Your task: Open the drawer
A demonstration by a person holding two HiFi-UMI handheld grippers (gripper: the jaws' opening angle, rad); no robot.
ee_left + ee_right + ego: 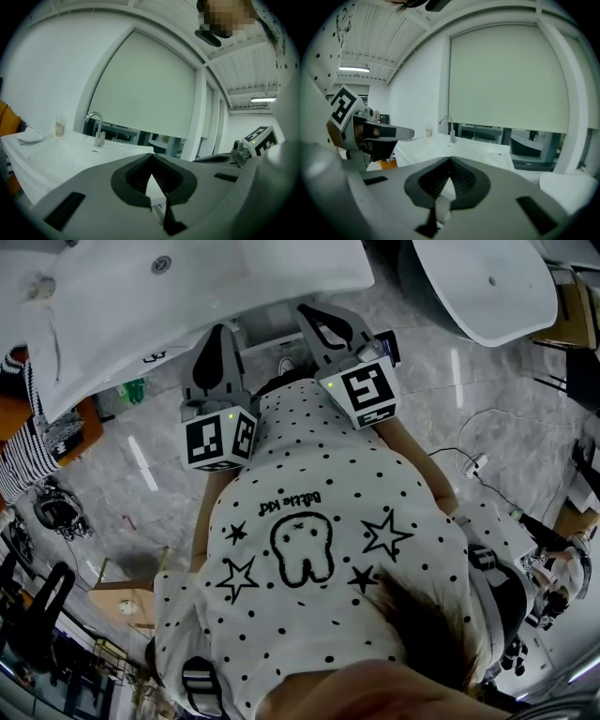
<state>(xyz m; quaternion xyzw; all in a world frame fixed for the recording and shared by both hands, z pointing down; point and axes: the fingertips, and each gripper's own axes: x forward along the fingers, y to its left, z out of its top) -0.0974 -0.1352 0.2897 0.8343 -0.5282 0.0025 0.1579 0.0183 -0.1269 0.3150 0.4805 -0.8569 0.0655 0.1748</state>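
White washbasin counter [234, 277] ahead; my left gripper [219, 332] and right gripper [309, 311] have jaws pressed together (nothing held).

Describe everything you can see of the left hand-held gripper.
The left hand-held gripper is grey, plastic-looking, its jaws lined with black ribbed pads. The jaws are together at the tips, nothing between them. A cube with black-and-white square markers and a green light sits on its body. It points toward the white washbasin counter.

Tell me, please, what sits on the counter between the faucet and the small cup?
Nothing: the white counter between the faucet and the small cup is bare, as the left gripper view shows.
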